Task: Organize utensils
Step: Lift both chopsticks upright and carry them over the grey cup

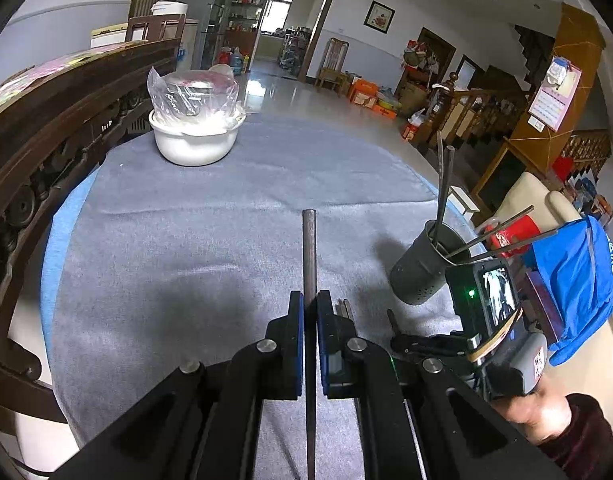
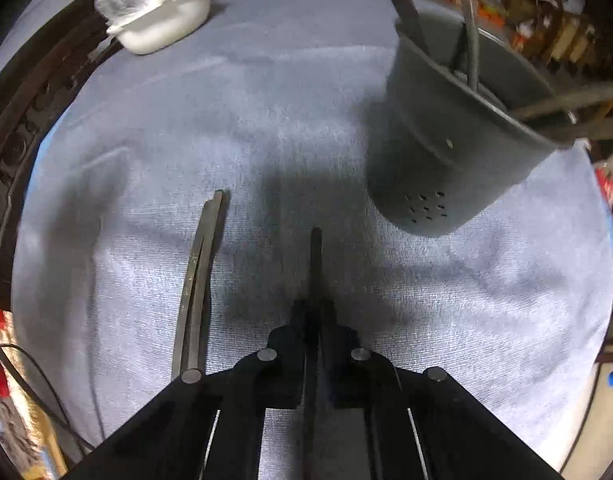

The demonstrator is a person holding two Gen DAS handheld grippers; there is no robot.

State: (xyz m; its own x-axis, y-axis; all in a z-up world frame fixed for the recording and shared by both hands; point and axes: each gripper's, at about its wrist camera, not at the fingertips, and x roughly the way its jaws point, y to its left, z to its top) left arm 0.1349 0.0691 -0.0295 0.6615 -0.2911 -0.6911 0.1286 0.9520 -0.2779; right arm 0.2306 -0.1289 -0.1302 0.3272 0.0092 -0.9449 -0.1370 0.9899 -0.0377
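The blue-padded fingers point(image 1: 295, 336) of the left gripper point(image 1: 310, 300) are closed tight on a single dark, slender chopstick point(image 1: 309, 248), which runs straight out between them above the grey cloth-covered table point(image 1: 210, 216). The right gripper point(image 2: 316, 308) is likewise clamped on another dark chopstick point(image 2: 316, 252), its tip pointing toward the middle of the table; that view is blurred, so the pads themselves are hard to make out. A loose pair of dark chopsticks point(image 2: 200, 272) lies flat on the cloth just left of the right gripper. Near the table's right edge stands a dark grey perforated utensil holder point(image 1: 420, 268), tilted, with several dark chopsticks point(image 1: 446, 184) leaning out of it. At the far left corner of the table sits a white ceramic pot wrapped in clear plastic point(image 1: 196, 128), beside a carved dark wooden rail point(image 1: 66, 120). A hand in a dark red sleeve point(image 1: 534, 416) holds the right gripper's handle.
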